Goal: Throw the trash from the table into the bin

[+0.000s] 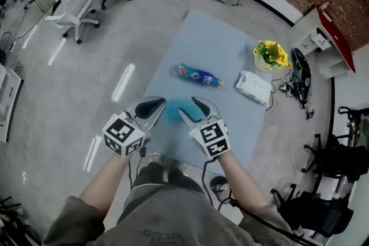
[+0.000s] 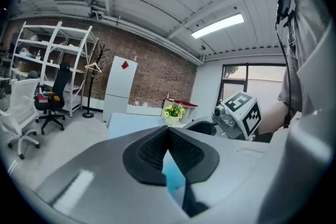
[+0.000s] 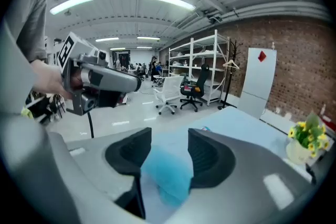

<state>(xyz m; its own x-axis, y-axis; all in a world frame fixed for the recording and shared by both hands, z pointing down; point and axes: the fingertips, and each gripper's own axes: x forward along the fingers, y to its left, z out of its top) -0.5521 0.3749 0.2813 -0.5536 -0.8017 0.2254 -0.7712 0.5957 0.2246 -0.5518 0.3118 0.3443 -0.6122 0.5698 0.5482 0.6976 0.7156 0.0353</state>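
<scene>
Pale blue bench (image 1: 219, 37) bears a teal wad (image 3: 165, 176), likely soft, light, pinchable anywhere, between the parted right claw (image 3: 169, 136); left claw (image 2: 168, 131) is closed.

Pale blue table (image 1: 219, 43), turquoise wad (image 1: 173, 111), blue bottle (image 1: 199, 75), yellow flowers (image 1: 273, 53), white packet (image 1: 253, 87)

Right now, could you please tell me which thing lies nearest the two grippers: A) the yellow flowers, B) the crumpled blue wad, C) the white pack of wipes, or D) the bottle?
B: the crumpled blue wad lies right at the tips of the left gripper and the right gripper, while the bottle, the pack of wipes and the flowers sit farther up the table.
</scene>
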